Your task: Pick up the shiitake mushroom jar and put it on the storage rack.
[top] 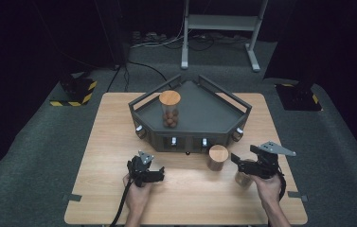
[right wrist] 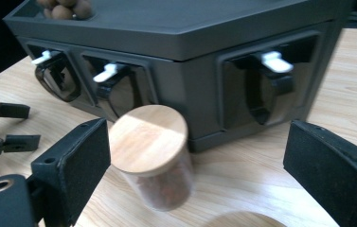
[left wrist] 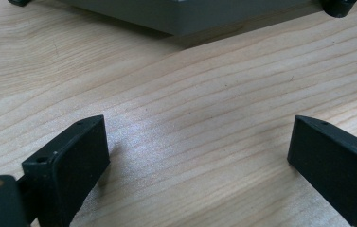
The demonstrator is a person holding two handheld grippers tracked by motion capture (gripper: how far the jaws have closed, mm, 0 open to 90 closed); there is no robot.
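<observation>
A person seated at a pale wooden surface holds a black two-jaw tool in each hand. The left tool hovers low over bare wood, its jaws spread wide with nothing between them, as the left gripper view shows; beyond its jaws lies the front edge of a dark grey angular tray-topped dispenser.

The right tool is likewise wide open. Just ahead of it, between the lines of its two jaws and nearer the one at the left of its view, stands a clear glass jar with a round light-wood lid, holding brown pieces and resting on the surface without touching either jaw. In the high view that jar sits between the two tools, closer to the right one and just in front of the dispenser. A second wood-lidded jar sits directly beneath the right tool, partly hidden by it; its lid rim shows at the bottom of the right gripper view.

Beyond the right tool, the dispenser front carries white levers set in recesses. On its top, farther from both tools, stands a taller clear jar with a wooden lid, filled with brown balls.
</observation>
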